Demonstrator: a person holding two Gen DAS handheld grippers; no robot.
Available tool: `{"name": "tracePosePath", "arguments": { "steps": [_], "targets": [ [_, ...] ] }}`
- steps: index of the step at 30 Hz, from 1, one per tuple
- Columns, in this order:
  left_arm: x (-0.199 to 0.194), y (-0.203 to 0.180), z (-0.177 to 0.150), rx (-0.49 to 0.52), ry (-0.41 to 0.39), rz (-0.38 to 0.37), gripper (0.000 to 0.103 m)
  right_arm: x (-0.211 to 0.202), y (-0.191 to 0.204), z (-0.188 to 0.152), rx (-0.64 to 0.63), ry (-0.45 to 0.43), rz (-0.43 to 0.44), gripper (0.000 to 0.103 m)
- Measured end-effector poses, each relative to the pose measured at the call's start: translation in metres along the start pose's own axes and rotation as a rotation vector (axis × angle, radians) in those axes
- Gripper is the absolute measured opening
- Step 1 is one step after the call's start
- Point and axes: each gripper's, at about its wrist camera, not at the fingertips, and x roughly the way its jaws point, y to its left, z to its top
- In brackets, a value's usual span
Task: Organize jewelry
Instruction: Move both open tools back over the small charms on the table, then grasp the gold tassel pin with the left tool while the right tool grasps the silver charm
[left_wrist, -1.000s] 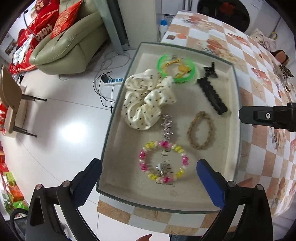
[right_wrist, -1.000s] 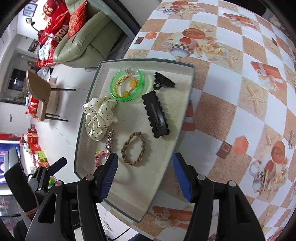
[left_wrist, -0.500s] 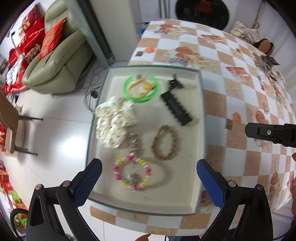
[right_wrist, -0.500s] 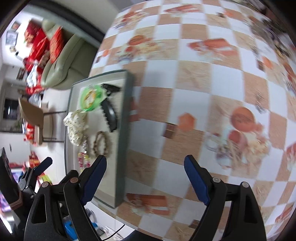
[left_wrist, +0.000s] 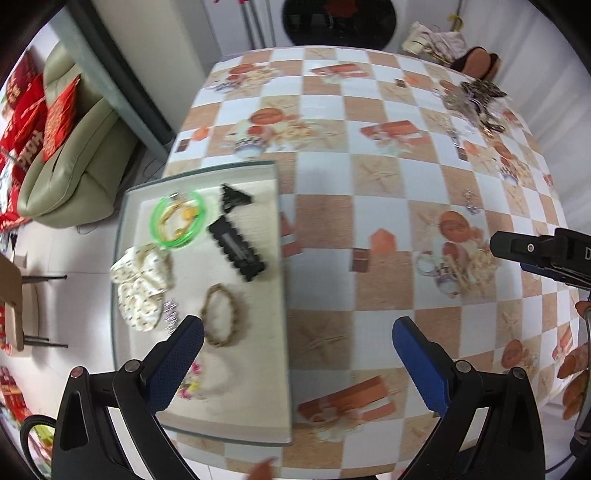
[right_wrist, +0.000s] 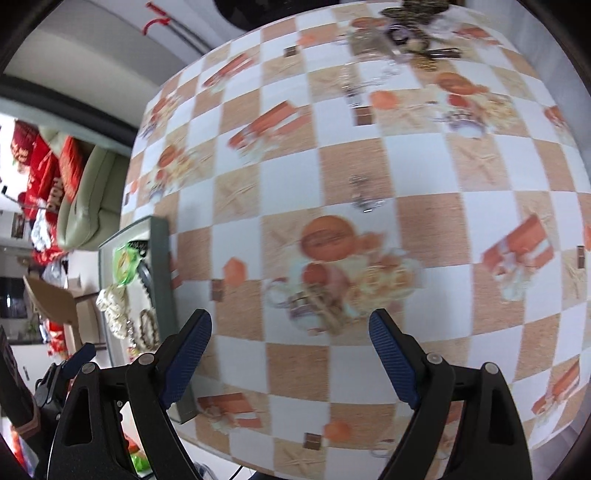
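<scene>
A beige tray (left_wrist: 275, 413) sits at the table's left edge and holds a green bangle (left_wrist: 177, 221), a black hair claw (left_wrist: 236, 249), a dotted cream scrunchie (left_wrist: 142, 291), a braided brown bracelet (left_wrist: 220, 319) and a beaded bracelet (left_wrist: 190, 380). My left gripper (left_wrist: 299, 365) is open and empty above the tray's right rim. My right gripper (right_wrist: 290, 356) is open and empty above the tablecloth. A small silver piece (right_wrist: 362, 194) lies ahead of it. A heap of jewelry (right_wrist: 406, 40) lies at the table's far end, also in the left wrist view (left_wrist: 474, 99).
The table wears a checked orange and white cloth (left_wrist: 388, 177). A green sofa (left_wrist: 70, 173) with red cushions and a chair (left_wrist: 14, 306) stand on the floor to the left. The right gripper's body (left_wrist: 543, 254) shows at the right of the left wrist view.
Both grippers have swung right, away from the tray and over the tablecloth. The right gripper now faces the small silver piece and the far heap. Both stay open.
</scene>
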Motion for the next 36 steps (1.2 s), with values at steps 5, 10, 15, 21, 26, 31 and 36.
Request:
{"name": "tracePosePath", "arguments": {
  "steps": [5, 10, 15, 21, 26, 31, 36],
  "targets": [
    [0.010, -0.023, 0.006, 0.027, 0.017, -0.002, 0.103, -0.002, -0.018, 0.007, -0.012, -0.002, -0.032, 0.089],
    [0.025, -0.041, 0.009, 0.031, 0.049, -0.017, 0.103, 0.007, -0.034, 0.018, -0.027, 0.033, -0.072, 0.089],
    [0.041, -0.054, 0.010, 0.010, 0.081, -0.052, 0.103, 0.023, -0.046, 0.032, -0.052, 0.084, -0.123, 0.089],
    [0.059, -0.065, 0.006, -0.035, 0.114, -0.091, 0.103, 0.037, -0.054, 0.051, -0.055, 0.105, -0.144, 0.089],
    [0.067, -0.077, 0.007, -0.054, 0.117, -0.113, 0.103, 0.049, -0.045, 0.068, -0.094, 0.094, -0.168, 0.089],
    [0.076, -0.091, 0.008, -0.057, 0.117, -0.121, 0.103, 0.064, -0.035, 0.080, -0.144, 0.071, -0.197, 0.087],
    [0.085, -0.107, 0.009, -0.037, 0.116, -0.122, 0.103, 0.073, -0.026, 0.086, -0.201, 0.053, -0.231, 0.072]
  ]
}}
